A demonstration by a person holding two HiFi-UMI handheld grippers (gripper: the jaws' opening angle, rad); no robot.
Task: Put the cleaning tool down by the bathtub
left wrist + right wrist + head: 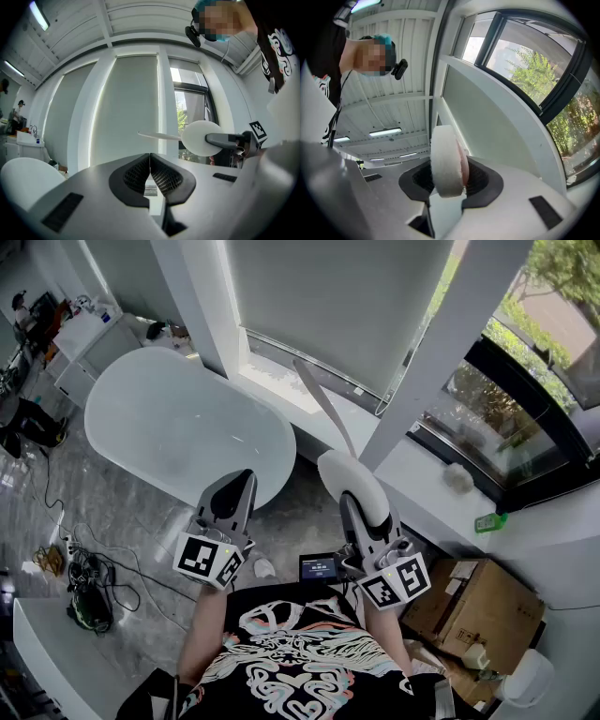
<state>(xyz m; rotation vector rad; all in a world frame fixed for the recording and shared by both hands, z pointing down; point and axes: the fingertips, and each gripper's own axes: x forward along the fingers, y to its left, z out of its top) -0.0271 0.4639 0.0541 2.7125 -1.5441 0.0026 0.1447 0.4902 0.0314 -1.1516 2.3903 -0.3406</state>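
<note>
The cleaning tool has a white oval pad [352,480] and a thin pale handle [323,401] that points up and away towards the window blind. My right gripper [356,498] is shut on the pad. In the right gripper view the pad [445,159] stands edge-on between the jaws, with a pink layer on its right side. My left gripper [246,476] hovers beside it on the left, shut and empty, with its pads [140,171] touching each other. The left gripper view shows the tool's pad [199,138] off to the right. The white bathtub [178,427] lies ahead on the left, just beyond the left gripper.
A white window sill [427,486] runs along the right, below dark-framed windows. A cardboard box [478,601] sits at the lower right. Cables and a power strip [89,582] lie on the grey floor at the left. A small screen device [321,567] hangs between my arms.
</note>
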